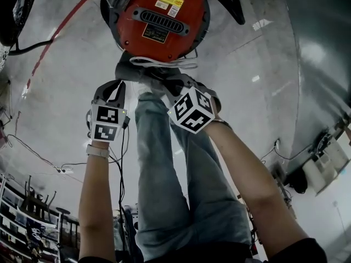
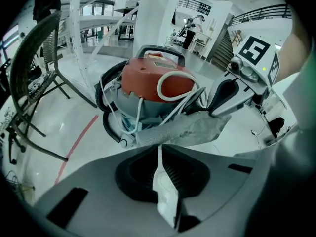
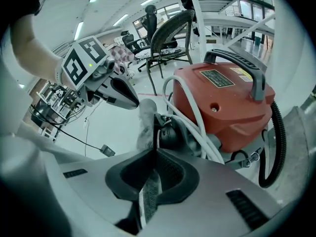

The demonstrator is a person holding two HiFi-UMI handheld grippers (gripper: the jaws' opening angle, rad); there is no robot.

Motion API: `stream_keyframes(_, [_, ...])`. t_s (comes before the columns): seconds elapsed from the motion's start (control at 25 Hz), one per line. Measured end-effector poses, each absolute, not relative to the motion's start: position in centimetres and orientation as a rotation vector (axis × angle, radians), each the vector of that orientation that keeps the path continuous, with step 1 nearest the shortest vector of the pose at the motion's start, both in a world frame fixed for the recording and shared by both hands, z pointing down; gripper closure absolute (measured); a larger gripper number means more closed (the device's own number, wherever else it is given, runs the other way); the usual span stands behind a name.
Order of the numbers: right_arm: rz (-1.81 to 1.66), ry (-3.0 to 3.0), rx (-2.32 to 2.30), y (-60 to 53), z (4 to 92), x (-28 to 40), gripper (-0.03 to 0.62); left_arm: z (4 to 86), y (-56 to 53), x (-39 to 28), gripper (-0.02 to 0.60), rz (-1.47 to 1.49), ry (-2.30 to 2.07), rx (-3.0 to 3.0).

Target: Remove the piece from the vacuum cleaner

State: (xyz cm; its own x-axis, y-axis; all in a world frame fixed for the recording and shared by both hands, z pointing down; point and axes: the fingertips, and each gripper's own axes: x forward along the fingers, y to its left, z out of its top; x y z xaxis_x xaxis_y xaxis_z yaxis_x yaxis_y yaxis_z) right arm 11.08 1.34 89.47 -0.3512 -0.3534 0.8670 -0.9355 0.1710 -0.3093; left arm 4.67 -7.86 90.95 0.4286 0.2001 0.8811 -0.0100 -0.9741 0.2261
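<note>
A red vacuum cleaner stands on the pale floor, with a white cord wound round it. At its near side hangs a grey fabric piece, stretched between both grippers. My left gripper is shut on it; in the left gripper view a pale edge of the grey piece runs down between the closed jaws of the left gripper. My right gripper is shut on the other end, where the grey piece enters the right gripper. The vacuum cleaner sits just beyond.
A black hose loops round the vacuum's side. A black wire chair stands to the left of the vacuum, with a red floor line near it. The person's legs in jeans are under the grippers. Cables and racks lie further out.
</note>
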Motion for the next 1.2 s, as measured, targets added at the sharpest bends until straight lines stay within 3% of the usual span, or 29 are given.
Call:
stream_keyframes(0.08, [1.164,-1.809,1.224,1.3,89.5,11.0,0.547,90.9,-8.2,4.6,0.553,1.576,0.158,2.487])
stream_keyframes(0.16, [1.162,-1.808,1.223,1.3,89.5,10.9,0.548,90.9,-8.4,4.5,0.454,1.583,0.163,2.481])
stream_keyframes(0.28, [1.161,-1.812,1.215,1.4,89.4,10.9,0.548,91.2,-8.7,4.4,0.36,1.627,0.157,2.497])
stream_keyframes(0.4, [1.159,-1.818,1.201,1.5,89.4,10.8,0.548,91.9,-9.2,4.3,0.342,1.672,0.148,2.54])
stream_keyframes(0.64, [1.164,-1.825,1.195,1.3,89.6,10.8,0.548,92.8,-9.0,5.9,0.342,1.704,0.29,2.584])
stream_keyframes(0.92, [1.17,-1.822,1.214,1.6,89.5,10.8,0.548,93.0,-9.4,5.1,0.522,1.771,0.327,2.627])
stream_keyframes(1.2, [1.138,-1.823,1.196,1.9,89.5,10.1,0.548,93.3,-7.2,1.6,0.552,1.816,0.42,2.601])
